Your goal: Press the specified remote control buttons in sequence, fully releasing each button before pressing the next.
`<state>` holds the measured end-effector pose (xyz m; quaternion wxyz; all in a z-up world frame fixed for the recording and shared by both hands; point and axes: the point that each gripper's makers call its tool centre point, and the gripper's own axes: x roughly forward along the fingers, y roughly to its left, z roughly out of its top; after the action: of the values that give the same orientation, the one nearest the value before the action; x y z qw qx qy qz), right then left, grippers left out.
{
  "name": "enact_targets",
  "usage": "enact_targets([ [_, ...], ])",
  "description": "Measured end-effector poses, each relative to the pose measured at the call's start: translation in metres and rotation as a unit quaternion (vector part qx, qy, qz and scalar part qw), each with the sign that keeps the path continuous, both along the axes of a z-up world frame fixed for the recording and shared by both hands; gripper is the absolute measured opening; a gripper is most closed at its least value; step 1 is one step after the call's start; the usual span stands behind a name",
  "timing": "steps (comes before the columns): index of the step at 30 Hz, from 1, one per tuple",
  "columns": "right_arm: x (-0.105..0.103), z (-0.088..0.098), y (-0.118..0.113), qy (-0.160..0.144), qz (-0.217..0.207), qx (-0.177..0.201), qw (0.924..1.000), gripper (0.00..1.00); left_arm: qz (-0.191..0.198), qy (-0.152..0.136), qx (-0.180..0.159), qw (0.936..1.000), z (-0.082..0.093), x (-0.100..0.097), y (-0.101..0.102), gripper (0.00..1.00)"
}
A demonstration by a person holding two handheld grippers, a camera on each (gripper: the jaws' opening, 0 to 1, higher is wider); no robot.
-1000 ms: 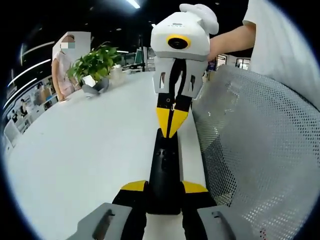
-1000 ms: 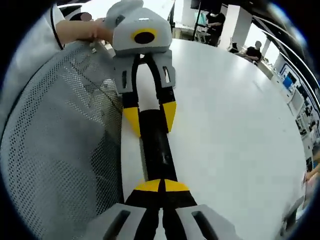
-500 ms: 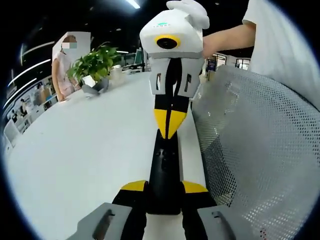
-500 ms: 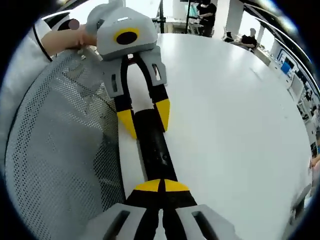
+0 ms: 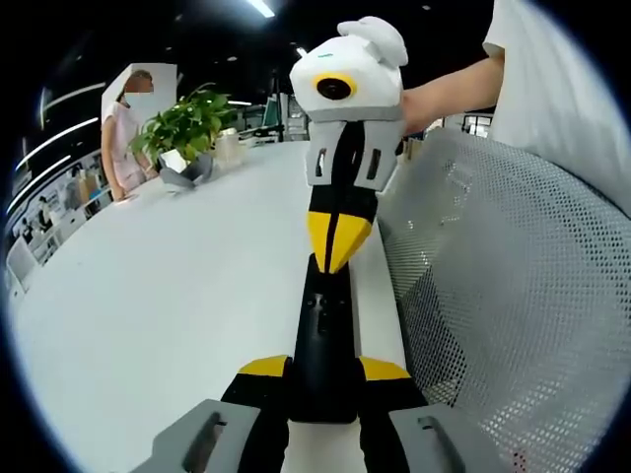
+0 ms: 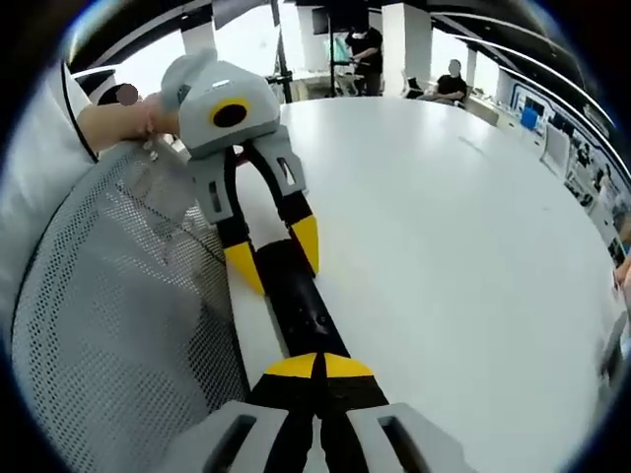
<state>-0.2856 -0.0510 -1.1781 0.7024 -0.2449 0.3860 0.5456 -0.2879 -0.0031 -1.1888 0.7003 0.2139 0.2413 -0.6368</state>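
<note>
A slim black remote control (image 5: 323,330) lies lengthwise along the white table's edge. In the left gripper view my left gripper (image 5: 323,368) is shut on its near end, one yellow tip on each side. My right gripper (image 5: 338,246) comes down from above, shut, with its joined yellow tips resting on the remote's far end. In the right gripper view my right gripper (image 6: 317,367) has its tips together over the remote (image 6: 301,296). Beyond it, my left gripper (image 6: 274,256) straddles the other end. The buttons under the tips are hidden.
A grey mesh chair back (image 5: 513,296) (image 6: 108,315) stands right beside the remote. The white table (image 5: 168,296) (image 6: 454,246) stretches away on the other side. A potted plant (image 5: 187,128) and a standing person (image 5: 123,128) are at its far edge.
The right gripper has tilted and swung its body slightly while its tips stay on the remote's far end. The left gripper still holds the remote in the same place.
</note>
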Motion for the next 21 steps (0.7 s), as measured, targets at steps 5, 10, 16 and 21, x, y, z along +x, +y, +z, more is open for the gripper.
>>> enact_targets([
  [5, -0.0002, -0.0029, 0.0017, -0.009, 0.022, -0.019, 0.9995, 0.00, 0.001, 0.000, 0.000, 1.0000, -0.0001, -0.0002, -0.0002, 0.25],
  [10, 0.0016, -0.0047, 0.0026, 0.000, 0.014, -0.040, 0.9991, 0.00, 0.000, 0.000, 0.000, 1.0000, 0.0000, -0.0003, -0.0004, 0.25],
  [16, 0.0043, -0.0053, 0.0020, 0.018, -0.028, -0.024, 0.9992, 0.00, -0.001, 0.001, 0.000, 1.0000, 0.0000, -0.0001, -0.0006, 0.25],
  [21, 0.0030, -0.0033, -0.0002, 0.010, -0.043, 0.017, 0.9989, 0.00, -0.001, 0.001, -0.001, 1.0000, 0.0000, -0.0001, -0.0007, 0.25],
])
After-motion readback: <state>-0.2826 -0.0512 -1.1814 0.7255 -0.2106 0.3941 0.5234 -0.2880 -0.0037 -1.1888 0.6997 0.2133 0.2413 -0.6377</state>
